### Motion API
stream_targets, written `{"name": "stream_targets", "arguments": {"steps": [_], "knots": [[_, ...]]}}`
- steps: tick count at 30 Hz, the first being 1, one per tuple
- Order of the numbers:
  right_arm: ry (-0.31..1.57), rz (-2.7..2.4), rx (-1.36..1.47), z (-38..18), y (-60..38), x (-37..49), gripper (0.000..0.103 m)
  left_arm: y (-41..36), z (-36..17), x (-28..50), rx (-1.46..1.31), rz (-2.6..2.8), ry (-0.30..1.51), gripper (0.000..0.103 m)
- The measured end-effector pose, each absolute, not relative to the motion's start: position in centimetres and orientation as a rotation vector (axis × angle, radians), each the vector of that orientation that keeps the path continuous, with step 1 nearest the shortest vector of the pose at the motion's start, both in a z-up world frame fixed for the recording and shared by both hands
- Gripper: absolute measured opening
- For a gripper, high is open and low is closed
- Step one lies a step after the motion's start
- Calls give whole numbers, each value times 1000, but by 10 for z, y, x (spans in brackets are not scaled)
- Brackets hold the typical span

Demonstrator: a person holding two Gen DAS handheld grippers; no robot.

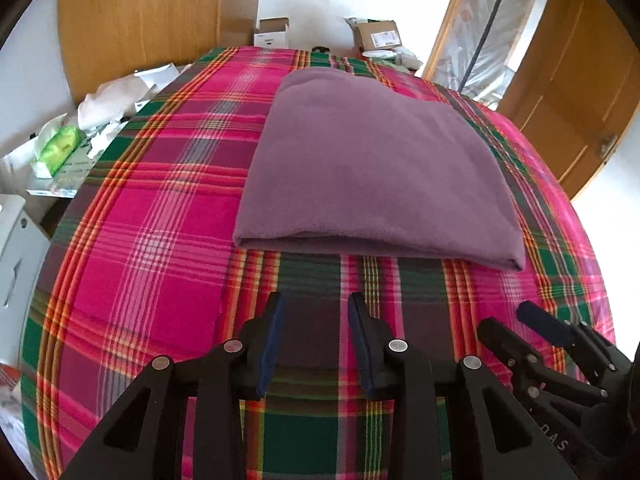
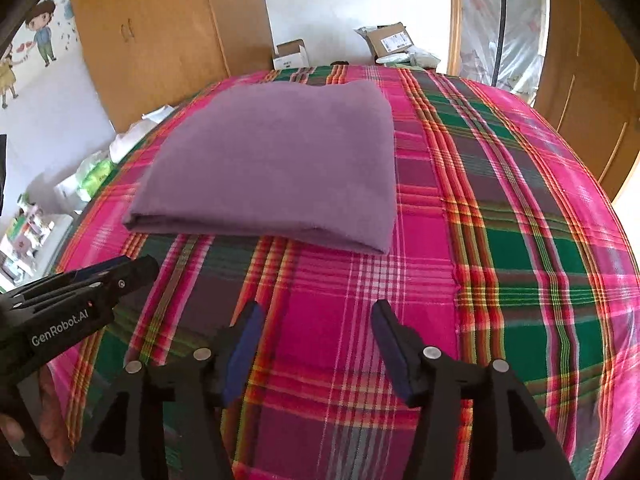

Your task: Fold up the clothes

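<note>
Purple garment [image 1: 372,168] lying folded on plaid bed [image 1: 152,216], twelve o'clock of your left gripper [image 1: 316,344] and right gripper [image 2: 316,344]; fingers parted, empty. Regrabbing top layer risks undoing folds.

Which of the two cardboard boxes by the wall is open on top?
The small white cardboard box; its flaps stand up. The brown cardboard box is shut.
</note>
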State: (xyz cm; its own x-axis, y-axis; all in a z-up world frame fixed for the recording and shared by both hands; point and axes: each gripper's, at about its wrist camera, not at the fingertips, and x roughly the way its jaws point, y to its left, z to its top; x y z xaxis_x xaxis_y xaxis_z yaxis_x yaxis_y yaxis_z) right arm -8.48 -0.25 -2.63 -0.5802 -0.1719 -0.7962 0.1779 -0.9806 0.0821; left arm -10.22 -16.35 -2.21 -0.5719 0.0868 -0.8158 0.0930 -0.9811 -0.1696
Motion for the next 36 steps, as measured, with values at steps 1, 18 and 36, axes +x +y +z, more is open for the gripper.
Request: {"name": "stream_targets", "arguments": {"steps": [1, 18, 36], "knots": [[22, -2640, 1324, -27, -4, -86, 58, -163, -23, -103, 1448, -2764, 304, 34], [110, -2726, 1340, -34, -14, -98, 83, -147, -30, -106, 1308, -2776, 76, 42], [115, -2707, 1340, -35, -11, -105, 89, -144, -32, -107, 1317, -2800, 74, 59]]}}
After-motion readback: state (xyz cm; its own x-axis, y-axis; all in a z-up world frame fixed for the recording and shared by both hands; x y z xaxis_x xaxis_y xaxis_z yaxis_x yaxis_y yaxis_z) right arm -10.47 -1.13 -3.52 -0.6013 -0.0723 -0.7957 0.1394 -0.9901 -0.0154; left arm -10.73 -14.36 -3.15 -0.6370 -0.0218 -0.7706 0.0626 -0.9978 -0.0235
